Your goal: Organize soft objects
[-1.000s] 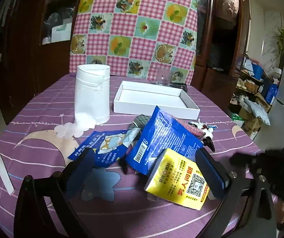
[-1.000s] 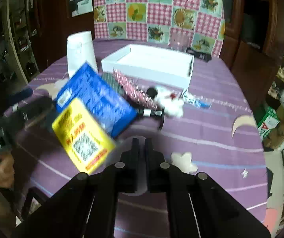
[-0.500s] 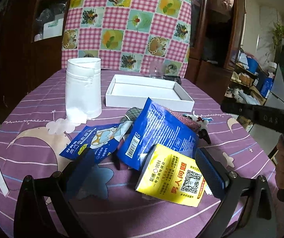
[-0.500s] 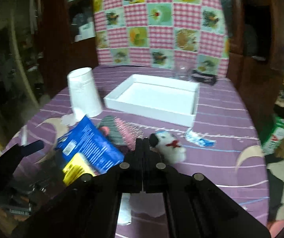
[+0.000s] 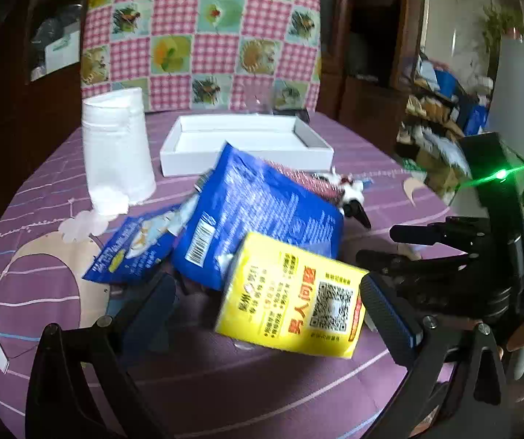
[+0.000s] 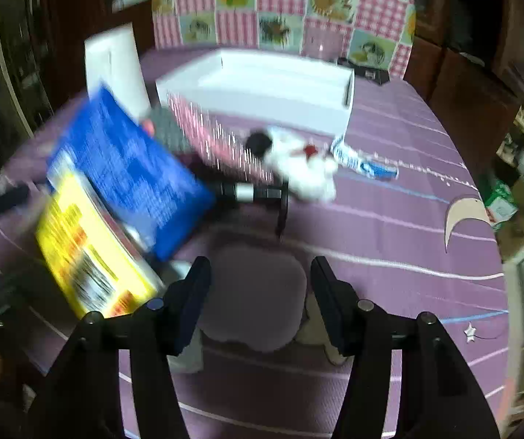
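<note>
A yellow packet (image 5: 291,300) lies tilted on a big blue packet (image 5: 258,212), and a smaller blue packet (image 5: 134,252) rests to their left. My left gripper (image 5: 269,314) is open, its fingers either side of the yellow packet's near end without pressing it. My right gripper (image 6: 258,285) hangs low over the purple cloth just right of the yellow packet (image 6: 86,256). Its jaws are opening with only cloth between them. The left wrist view shows the right gripper (image 5: 379,245) close beside the packet. A white plush toy (image 6: 298,168) lies further back.
A white shallow box (image 5: 247,146) stands empty at the back of the purple table (image 5: 225,384), with a white upright roll (image 5: 115,153) to its left. A pink mesh item (image 6: 218,135), a black stick (image 6: 254,194) and a small wrapper (image 6: 368,161) lie near the plush. A checked cushion stands behind.
My right gripper, shut before, now has its jaws apart and has dropped toward the cloth beside the yellow packet. My left gripper has crept closer to that packet.
</note>
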The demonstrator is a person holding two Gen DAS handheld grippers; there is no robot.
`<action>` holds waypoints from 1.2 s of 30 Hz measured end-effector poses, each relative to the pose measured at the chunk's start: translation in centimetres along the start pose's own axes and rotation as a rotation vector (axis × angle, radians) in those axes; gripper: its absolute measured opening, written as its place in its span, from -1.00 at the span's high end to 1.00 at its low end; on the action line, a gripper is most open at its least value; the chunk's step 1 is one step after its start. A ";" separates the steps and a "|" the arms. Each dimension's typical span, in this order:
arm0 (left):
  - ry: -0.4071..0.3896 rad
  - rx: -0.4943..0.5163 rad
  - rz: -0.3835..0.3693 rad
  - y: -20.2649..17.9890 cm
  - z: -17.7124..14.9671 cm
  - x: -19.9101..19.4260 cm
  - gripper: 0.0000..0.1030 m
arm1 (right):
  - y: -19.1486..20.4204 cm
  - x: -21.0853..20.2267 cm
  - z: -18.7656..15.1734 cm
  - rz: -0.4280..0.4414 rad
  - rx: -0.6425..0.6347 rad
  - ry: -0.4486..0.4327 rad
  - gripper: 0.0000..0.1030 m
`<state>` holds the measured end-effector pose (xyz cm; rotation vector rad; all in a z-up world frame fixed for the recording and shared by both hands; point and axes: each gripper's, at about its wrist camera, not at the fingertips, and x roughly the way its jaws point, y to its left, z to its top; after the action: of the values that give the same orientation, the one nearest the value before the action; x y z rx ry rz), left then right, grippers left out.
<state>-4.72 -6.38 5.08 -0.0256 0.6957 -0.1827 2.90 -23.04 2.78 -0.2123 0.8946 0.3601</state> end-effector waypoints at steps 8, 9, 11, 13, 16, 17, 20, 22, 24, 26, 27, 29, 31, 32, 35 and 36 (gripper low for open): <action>0.100 0.062 0.120 -1.5 -0.3 2.5 -0.98 | -0.9 0.7 -0.4 0.038 0.075 0.036 0.01; 0.127 0.070 0.162 -1.8 -0.2 3.2 -0.98 | -0.8 0.6 -0.3 0.035 0.074 0.034 0.04; 0.160 0.060 0.178 -1.9 0.0 3.9 -0.99 | -0.4 0.5 -0.4 0.018 0.066 0.023 0.09; 0.168 0.029 0.163 -1.8 0.2 3.9 -0.81 | 0.0 0.5 -0.5 -0.002 0.060 0.011 0.14; 0.177 0.007 0.125 -2.1 0.3 3.9 -0.46 | 0.3 0.4 -0.6 -0.013 0.055 -0.003 0.15; 0.170 0.017 0.138 -2.4 0.3 3.8 -0.43 | 0.3 0.3 -0.7 -0.010 0.053 -0.013 0.16; 0.144 0.057 0.156 -3.0 0.1 3.4 -0.24 | 0.1 0.2 -0.9 -0.001 0.060 -0.033 0.16; 0.124 0.062 0.158 -3.1 0.1 3.0 -0.09 | 0.1 0.1 -0.9 0.003 0.065 -0.042 0.17; 0.112 0.058 0.155 -2.9 0.1 2.7 0.00 | 0.0 0.1 -0.9 0.009 0.073 -0.050 0.18; 0.109 0.051 0.149 -2.6 0.2 2.6 0.14 | -0.1 0.0 -0.9 0.007 0.079 -0.066 0.22; 0.103 0.046 0.144 -2.4 0.2 2.5 0.19 | -0.1 -0.1 -0.9 0.000 0.077 -0.076 0.25; 0.084 0.036 0.131 -2.3 0.3 2.1 0.41 | 0.0 -0.5 -1.0 -0.008 0.074 -0.102 0.32; 0.062 0.028 0.108 -2.1 0.4 1.5 0.49 | -0.1 -1.0 -0.9 -0.007 0.078 -0.129 0.48; 0.052 0.026 0.104 -2.0 0.4 1.3 0.51 | -0.3 -1.2 -0.9 0.003 0.086 -0.137 0.49; 0.018 0.009 0.078 -1.7 0.6 0.6 0.60 | -0.8 -1.1 -0.9 0.028 0.114 -0.133 0.55; 0.002 0.001 0.060 -1.6 0.7 0.3 0.61 | -0.9 -1.1 -0.9 0.031 0.119 -0.134 0.57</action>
<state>-4.31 -8.00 5.57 -0.0040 0.6972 -0.1252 1.96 -24.44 3.15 -0.0640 0.7851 0.3441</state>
